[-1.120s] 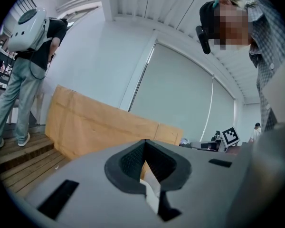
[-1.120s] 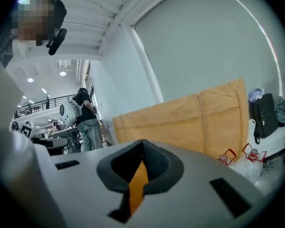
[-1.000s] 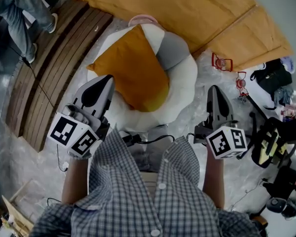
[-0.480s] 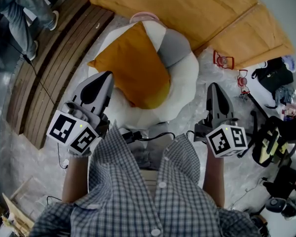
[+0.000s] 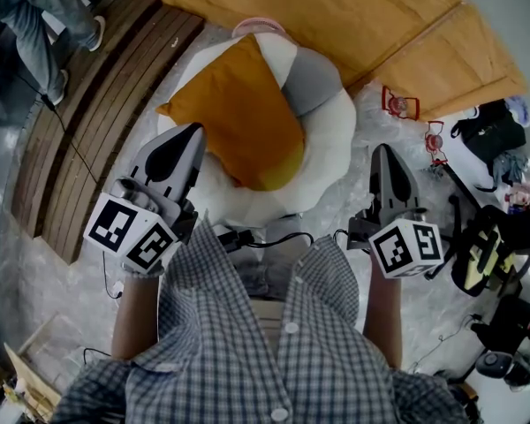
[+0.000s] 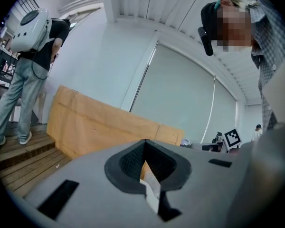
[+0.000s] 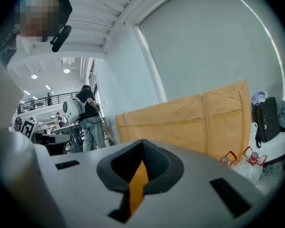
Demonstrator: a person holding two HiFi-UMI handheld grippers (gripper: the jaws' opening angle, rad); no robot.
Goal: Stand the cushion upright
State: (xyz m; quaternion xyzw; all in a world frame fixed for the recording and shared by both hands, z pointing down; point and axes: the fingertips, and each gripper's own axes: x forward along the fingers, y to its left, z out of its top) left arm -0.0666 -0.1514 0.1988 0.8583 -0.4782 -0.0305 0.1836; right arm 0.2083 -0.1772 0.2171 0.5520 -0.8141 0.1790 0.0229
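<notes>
The round white chair (image 5: 332, 145) lies half hidden under the orange cushion (image 5: 238, 117).

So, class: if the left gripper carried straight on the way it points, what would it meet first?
Most likely the orange cushion, resting on the white seat just ahead of the shut left gripper. It might brush the seat's near rim first; depth is hard to judge.

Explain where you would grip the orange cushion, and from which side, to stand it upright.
Probably the left corner of the orange cushion, pinched across its thin edge, coming in from the left. The cushion lies on the white seat with that corner reaching the seat's rim, closest to the left gripper, whose jaws are shut.
</notes>
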